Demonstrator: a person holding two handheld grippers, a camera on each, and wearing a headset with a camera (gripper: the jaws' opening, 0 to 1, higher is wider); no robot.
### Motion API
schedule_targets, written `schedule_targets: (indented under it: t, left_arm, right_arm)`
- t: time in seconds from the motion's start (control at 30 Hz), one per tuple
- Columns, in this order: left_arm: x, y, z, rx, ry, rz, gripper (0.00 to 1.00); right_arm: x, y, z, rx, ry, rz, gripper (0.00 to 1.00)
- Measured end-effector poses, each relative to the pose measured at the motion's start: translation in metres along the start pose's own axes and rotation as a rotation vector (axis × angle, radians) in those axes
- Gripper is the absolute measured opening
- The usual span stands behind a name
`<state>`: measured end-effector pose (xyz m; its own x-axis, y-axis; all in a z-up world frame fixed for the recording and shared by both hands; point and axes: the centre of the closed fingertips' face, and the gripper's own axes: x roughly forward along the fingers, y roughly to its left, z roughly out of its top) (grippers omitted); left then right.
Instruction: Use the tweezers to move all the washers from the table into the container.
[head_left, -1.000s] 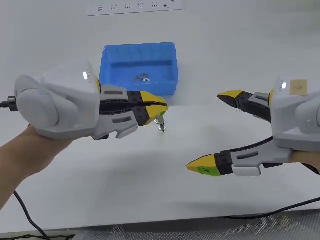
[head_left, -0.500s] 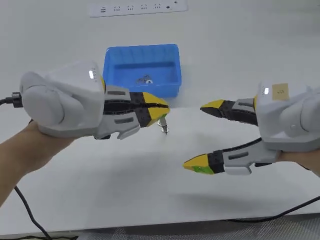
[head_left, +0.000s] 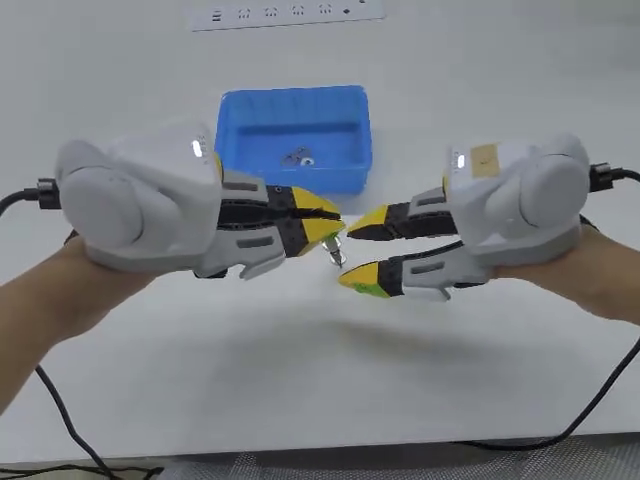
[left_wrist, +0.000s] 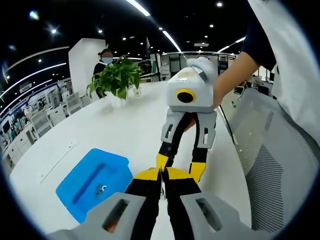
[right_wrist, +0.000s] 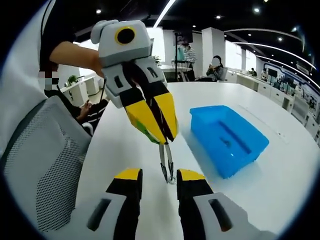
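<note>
Grip: left gripper, held in a hand over mid-table, is clenched on the tweezers. Their thin prongs point down from the yellow jaw tips toward the table.
Opposite: right gripper faces it from the other side, released. In the right gripper view its jaws are spread, one on either side of the tweezers' lower end and apart from them.
Washers: a small cluster of washers lies on the floor of the container. Whether the tweezers' tips carry one is too small to tell.
Container: blue container, open-topped, sits on the table just beyond both grippers.
Surface: white table, plain and matte. A white power strip lies at the far side, and a black cable trails off the near edge.
Room: open-plan office with strips of ceiling lights, a potted plant farther along, a grey mesh chair beside the bench, and people in the background.
</note>
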<state>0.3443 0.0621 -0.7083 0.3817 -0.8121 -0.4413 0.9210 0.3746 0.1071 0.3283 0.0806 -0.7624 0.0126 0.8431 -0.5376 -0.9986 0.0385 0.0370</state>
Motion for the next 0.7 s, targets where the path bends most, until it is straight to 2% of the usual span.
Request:
schedule_targets:
  t: [0.13,0.3,0.53,0.7]
  left_arm:
    - [0.003,-0.001,0.002,-0.003,-0.007,-0.005,0.06]
    - [0.006,-0.004,0.003,0.005,-0.010,-0.020,0.06]
    - [0.006,-0.005,0.004,0.012,-0.006,-0.034,0.06]
    - [0.006,-0.004,0.004,0.010,-0.004,-0.032,0.06]
  right_arm:
    - [0.005,0.000,0.000,-0.031,0.020,0.015,0.24]
    - [0.009,-0.008,-0.003,-0.057,0.043,0.024,0.18]
    - [0.015,-0.006,0.000,-0.130,0.060,0.079,0.12]
    - [0.015,-0.006,0.000,-0.166,0.076,0.094,0.11]
